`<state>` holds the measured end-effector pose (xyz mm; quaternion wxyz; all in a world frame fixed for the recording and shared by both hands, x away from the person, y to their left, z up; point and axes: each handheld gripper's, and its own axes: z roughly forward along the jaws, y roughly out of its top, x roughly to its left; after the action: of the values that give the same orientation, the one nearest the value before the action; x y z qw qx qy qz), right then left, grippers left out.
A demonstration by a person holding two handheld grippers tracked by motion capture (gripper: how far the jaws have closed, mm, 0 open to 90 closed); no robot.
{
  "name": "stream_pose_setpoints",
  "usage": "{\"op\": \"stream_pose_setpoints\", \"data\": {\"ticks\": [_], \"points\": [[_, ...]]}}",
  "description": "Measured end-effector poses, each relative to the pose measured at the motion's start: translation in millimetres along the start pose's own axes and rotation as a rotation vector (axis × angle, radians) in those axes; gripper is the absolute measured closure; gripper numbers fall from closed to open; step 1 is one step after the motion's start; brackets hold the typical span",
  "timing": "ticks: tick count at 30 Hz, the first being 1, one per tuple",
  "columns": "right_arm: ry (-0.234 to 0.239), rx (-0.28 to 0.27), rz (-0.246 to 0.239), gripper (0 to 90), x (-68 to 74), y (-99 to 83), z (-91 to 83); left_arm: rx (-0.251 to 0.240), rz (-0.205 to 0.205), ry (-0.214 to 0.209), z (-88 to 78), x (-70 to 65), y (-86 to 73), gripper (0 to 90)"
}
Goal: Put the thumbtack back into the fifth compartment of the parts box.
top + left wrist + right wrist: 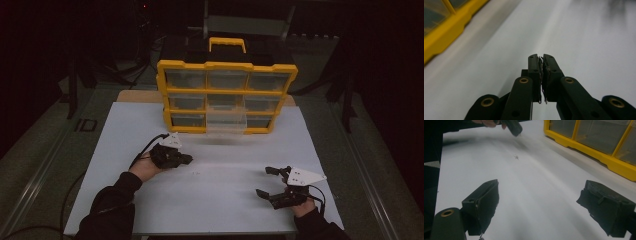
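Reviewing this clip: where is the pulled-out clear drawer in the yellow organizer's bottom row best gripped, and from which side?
Grip the clear drawer by its front wall, coming from the person's side, jaws pinching that wall's top edge from above. It juts forward past the yellow organizer frame, so the front is exposed; the open right gripper looks better placed than the shut left gripper.

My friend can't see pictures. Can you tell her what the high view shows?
A person's two hands hold black grippers over a white table: the left gripper shut, the right gripper open. Behind stands a yellow drawer box with one clear drawer pulled out.
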<state>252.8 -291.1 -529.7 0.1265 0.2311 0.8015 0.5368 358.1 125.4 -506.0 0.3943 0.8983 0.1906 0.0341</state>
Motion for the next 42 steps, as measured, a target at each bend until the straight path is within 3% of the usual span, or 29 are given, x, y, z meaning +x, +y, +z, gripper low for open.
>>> {"op": "stream_pose_setpoints", "data": {"ticks": [12,42], "points": [[0.001,0.001,0.002,13.9,-0.8,-0.5,-0.3,-0.059,0.032,0.044,-34.8,5.0,30.3,85.0],[0.001,0.002,0.0,13.9,-0.4,-0.3,-0.5,-0.132,0.112,0.094,-87.0,11.3,89.2,85.0]]}}
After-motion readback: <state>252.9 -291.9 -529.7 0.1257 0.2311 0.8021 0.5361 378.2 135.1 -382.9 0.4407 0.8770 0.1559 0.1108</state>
